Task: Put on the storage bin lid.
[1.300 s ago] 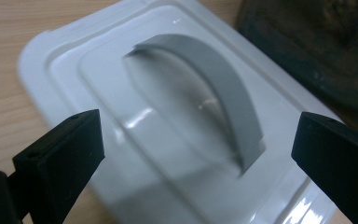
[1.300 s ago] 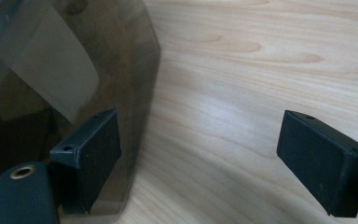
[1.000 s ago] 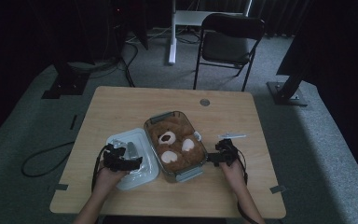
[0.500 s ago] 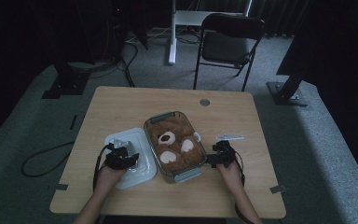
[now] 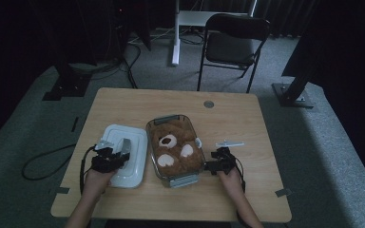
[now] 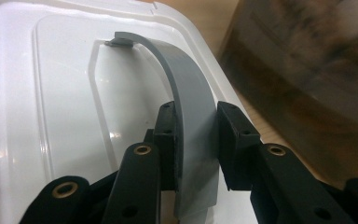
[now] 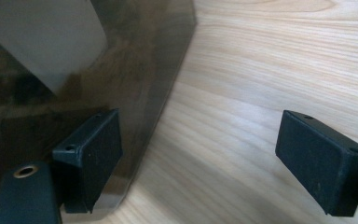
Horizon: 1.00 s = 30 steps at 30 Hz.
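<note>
A white lid (image 5: 132,164) lies flat on the table, left of a clear bin (image 5: 167,121) that holds a brown teddy bear (image 5: 173,147). My left gripper (image 5: 115,159) is shut on the lid's grey curved handle (image 5: 124,145). In the left gripper view, the pads (image 6: 168,135) press both sides of the handle (image 6: 191,102), the jaws having just closed on it above the lid (image 6: 51,93). My right gripper (image 5: 214,165) stands open at the bin's near right corner. In the right gripper view, one pad (image 7: 91,154) lies against the bin's wall (image 7: 121,60) and the other is over bare wood.
A small pale object (image 5: 229,143) lies on the table (image 5: 237,118) right of the bin, just beyond my right hand. A round grommet (image 5: 209,104) sits near the far edge. A dark chair (image 5: 235,40) stands behind the table.
The left gripper has closed on the lid's grey handle and risen a little, so the handle now stands up from the lid. The right gripper has barely moved.
</note>
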Motion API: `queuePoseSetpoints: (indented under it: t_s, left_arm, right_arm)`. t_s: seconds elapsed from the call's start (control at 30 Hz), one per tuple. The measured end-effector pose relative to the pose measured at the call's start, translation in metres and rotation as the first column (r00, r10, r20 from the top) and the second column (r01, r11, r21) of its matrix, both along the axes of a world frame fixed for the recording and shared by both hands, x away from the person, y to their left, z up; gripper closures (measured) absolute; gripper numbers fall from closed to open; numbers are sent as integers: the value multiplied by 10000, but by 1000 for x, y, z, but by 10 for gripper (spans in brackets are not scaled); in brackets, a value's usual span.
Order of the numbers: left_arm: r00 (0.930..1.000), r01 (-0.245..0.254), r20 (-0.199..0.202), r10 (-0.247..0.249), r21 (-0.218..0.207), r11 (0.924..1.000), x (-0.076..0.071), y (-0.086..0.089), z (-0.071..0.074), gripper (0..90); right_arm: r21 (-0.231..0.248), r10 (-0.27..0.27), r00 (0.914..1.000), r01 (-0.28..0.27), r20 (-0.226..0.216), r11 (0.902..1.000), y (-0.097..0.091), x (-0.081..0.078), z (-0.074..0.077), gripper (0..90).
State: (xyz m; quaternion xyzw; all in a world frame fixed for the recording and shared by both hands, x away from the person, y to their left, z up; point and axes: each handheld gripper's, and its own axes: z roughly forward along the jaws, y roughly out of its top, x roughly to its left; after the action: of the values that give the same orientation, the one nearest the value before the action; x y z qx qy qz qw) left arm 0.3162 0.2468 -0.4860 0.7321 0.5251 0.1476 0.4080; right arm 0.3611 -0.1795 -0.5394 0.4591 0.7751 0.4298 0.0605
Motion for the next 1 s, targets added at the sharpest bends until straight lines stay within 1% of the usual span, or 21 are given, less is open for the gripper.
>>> queuePoseSetpoints:
  t_s: [0.03,0.1,0.2,0.23,0.3,0.37,0.4,0.47,0.53,0.6,0.67,0.7,0.73,0.83,0.9,0.97,1.0]
  left_arm:
    - [9999,-19,124,19,-48,10000,-3,3,6,720]
    - [9989,-61,461,69,-178,9998,-10,9,18,722]
    - [9954,-172,941,197,-265,9995,-18,16,36,723]
    - [9942,-139,1064,168,-273,9995,-21,18,42,724]
    - [9913,23,1313,12,-264,9996,-28,20,56,724]
    - [9853,120,1708,-65,-310,9994,-35,22,69,724]
    - [9825,205,1858,-124,-416,9989,-39,22,76,725]
    - [9776,557,2068,-401,-702,9960,-44,20,86,725]
    - [9723,983,2203,-779,-832,9917,-48,12,93,725]
    - [9685,1393,2201,-1161,-927,9859,-48,2,96,725]
    - [9642,1770,2159,-1541,-907,9800,-46,-13,96,725]
    - [9642,1770,2159,-1541,-907,9800,-46,-13,96,725]
    - [9600,2126,2051,-1906,-910,9729,-43,-26,95,725]
    - [9570,2460,1836,-2244,-1045,9636,-36,-46,92,725]
    - [9538,2634,1772,-2427,-1046,9590,-32,-59,91,725]
    - [9507,2800,1740,-2567,-1253,9518,-28,-71,90,726]
    - [9504,2825,1723,-2590,-1294,9505,-26,-76,90,725]
  right_arm:
    - [-134,45,10000,-44,84,9999,3,-1,0,140]
    - [-200,111,9996,-106,259,9997,9,-4,1,140]
    - [-205,296,9990,-289,321,9994,18,-6,0,140]
    - [-223,384,9987,-377,321,9990,21,-6,0,140]
    - [-283,528,9978,-517,395,9983,26,-7,1,140]
    - [-311,574,9973,-561,454,9979,31,-8,2,140]
    - [-308,569,9971,-554,499,9980,33,-8,2,140]
    - [-219,442,9978,-432,491,9988,36,-7,2,140]
    - [-51,355,9981,-353,507,9994,40,-7,2,140]
    - [-15,303,9977,-302,608,9995,44,-8,2,140]
    - [-62,381,9967,-377,723,9993,49,-9,3,140]
    - [-62,381,9967,-377,723,9993,49,-9,3,140]
    - [-165,577,9947,-565,847,9983,55,-10,3,140]
    - [-383,872,9927,-842,839,9957,60,-11,2,139]
    - [-596,767,9915,-707,1050,9957,58,-12,2,139]
    - [-750,482,9917,-395,1193,9964,54,-11,2,139]
    - [-720,277,9923,-190,1211,9972,50,-10,2,139]
